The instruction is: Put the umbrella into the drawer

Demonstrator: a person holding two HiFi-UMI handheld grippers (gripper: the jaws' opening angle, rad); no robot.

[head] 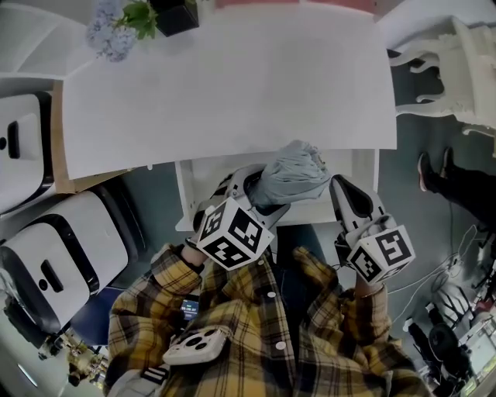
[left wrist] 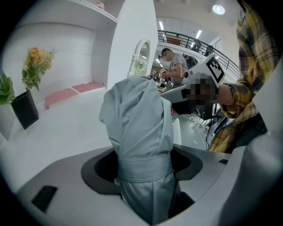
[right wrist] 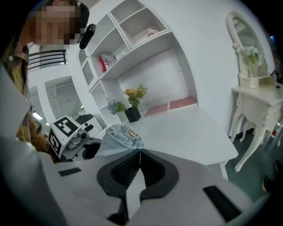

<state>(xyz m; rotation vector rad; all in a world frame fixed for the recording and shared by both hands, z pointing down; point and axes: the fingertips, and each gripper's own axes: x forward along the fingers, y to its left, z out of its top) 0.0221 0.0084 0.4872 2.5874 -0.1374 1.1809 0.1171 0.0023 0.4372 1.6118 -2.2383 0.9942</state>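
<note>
Left gripper (head: 258,188) (left wrist: 143,174): jaws clamped on the lower part of the folded grey umbrella (head: 295,174) (left wrist: 138,126). In the left gripper view the fabric fills the gap between the jaws. A strap (left wrist: 145,167) of the same grey cloth is wrapped round the bundle right at the jaw line. The rest of the umbrella stands out past the jaws, loose folds at the top.

Position, head view: the umbrella lies over the open white drawer (head: 186,194), which is pulled out from under the front edge of the white table (head: 232,85). Its free end points toward the table edge, right of the drawer's middle. Whether it touches the drawer's floor cannot be told.

Right gripper (head: 342,188) (right wrist: 140,150): jaws pressed together, tips meeting, nothing between them. It sits over the right end of the drawer, just beside the umbrella (right wrist: 117,137) and apart from it.

Table top: bare except for a black pot (head: 175,15) (left wrist: 24,110) (right wrist: 132,114) with flowers at the far left corner, well apart from the drawer.
</note>
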